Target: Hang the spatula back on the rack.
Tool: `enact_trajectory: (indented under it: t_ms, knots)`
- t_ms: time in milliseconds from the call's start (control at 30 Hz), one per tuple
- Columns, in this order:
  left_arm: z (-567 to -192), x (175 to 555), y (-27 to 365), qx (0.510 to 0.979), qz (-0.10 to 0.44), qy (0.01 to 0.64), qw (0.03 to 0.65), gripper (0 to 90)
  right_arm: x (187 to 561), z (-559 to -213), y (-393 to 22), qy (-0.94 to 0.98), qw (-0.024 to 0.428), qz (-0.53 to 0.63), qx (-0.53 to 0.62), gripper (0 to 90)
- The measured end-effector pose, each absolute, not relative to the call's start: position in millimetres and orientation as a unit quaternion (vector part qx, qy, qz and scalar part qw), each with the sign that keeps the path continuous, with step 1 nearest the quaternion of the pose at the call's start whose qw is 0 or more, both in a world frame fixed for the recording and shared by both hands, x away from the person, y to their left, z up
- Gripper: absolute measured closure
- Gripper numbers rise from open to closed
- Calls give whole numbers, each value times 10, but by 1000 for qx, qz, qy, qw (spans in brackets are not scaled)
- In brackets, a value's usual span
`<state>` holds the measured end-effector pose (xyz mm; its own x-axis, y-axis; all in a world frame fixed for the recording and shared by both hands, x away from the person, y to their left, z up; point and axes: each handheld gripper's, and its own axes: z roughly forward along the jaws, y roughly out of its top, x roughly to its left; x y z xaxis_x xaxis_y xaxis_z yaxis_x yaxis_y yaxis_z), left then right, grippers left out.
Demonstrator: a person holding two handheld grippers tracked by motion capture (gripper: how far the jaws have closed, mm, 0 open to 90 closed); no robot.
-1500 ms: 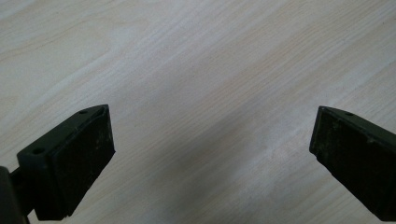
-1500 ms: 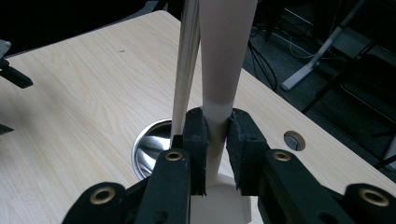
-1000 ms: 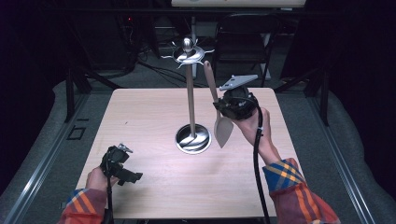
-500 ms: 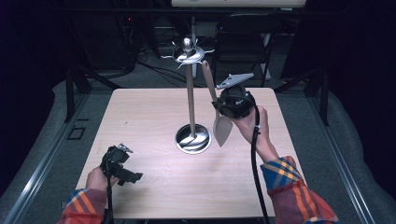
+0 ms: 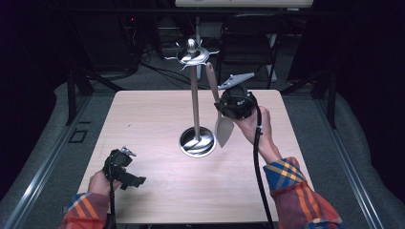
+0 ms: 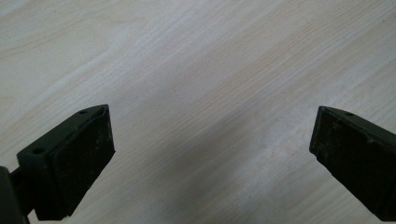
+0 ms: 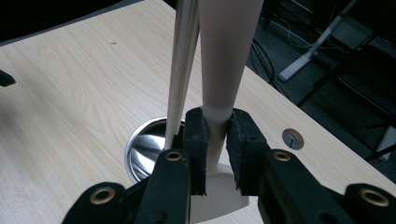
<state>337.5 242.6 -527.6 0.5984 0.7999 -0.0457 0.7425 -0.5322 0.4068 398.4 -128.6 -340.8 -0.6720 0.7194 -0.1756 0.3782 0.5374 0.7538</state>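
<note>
Beside stand pole [image 5: 194, 102]: right gripper [image 7: 216, 140] clamps spatula [image 5: 222, 130] neck, near table [image 5: 157, 114] right edge | front-left corner: left gripper [image 6: 210, 144] jaws spread, bare wood around

Pale wood-grain worktop [image 5: 157, 119], shiny silver stand [image 5: 196, 95], beige spatula [image 5: 223, 131], black jaws, orange-blue plaid sleeves [image 5: 296, 191].

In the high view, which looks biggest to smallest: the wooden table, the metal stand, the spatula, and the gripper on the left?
1. Table
2. Metal stand
3. Spatula
4. Left gripper, though it looks close to the spatula in size.
</note>
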Motion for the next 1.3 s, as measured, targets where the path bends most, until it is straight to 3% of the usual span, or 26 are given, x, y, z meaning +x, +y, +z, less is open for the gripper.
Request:
enact_trajectory:
  t_ms: [867,1300]
  knots:
    - [-5281,3374,2421,873,71,441,195,0,4022,-3439,-1204,839,236,361,331,775]
    - [-5281,3374,2419,874,71,440,194,0,4000,-3430,-1200,842,230,368,320,719]
